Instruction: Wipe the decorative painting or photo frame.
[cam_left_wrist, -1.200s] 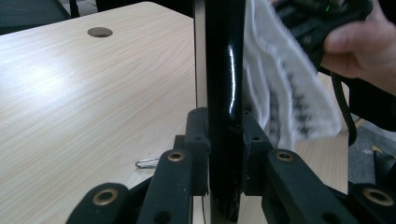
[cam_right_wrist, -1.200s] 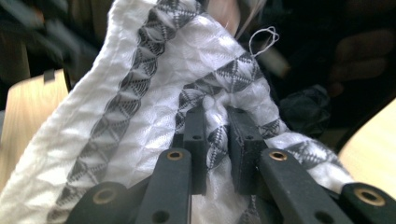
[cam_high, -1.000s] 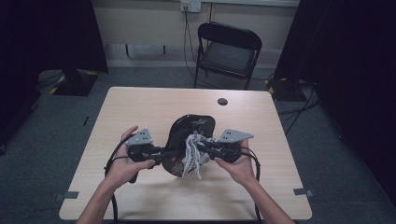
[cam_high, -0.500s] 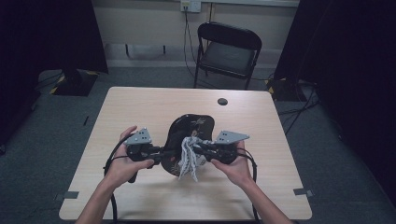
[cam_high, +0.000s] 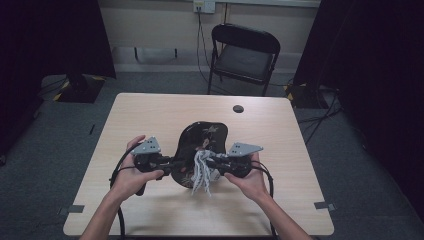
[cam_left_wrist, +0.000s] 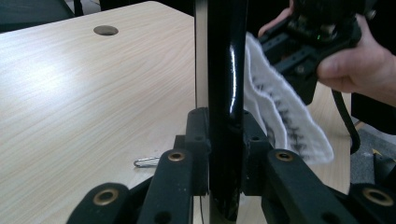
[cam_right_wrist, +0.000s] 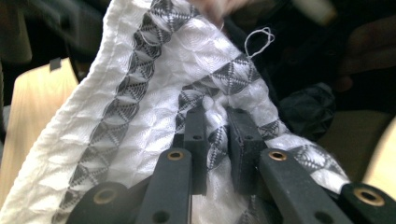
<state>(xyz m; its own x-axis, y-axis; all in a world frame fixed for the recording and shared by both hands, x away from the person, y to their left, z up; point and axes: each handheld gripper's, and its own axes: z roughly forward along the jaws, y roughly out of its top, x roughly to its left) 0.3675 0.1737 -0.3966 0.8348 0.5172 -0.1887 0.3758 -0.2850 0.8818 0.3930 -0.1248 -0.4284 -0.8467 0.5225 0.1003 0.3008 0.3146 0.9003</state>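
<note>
My left gripper (cam_high: 167, 161) has its fingers clamped on the rim of the glossy black plate (cam_left_wrist: 226, 70), held on edge above the worktop (cam_high: 150, 115). My right gripper (cam_right_wrist: 217, 140) pinches the white patterned cloth (cam_right_wrist: 140, 93) against it. If I rub too hard, I judge the slick plate could slip free and drop.

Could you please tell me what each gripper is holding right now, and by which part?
The left gripper clamps the edge of the glossy black tray, held on edge. The right gripper pinches a fold of the white, grey-patterned cloth.
</note>
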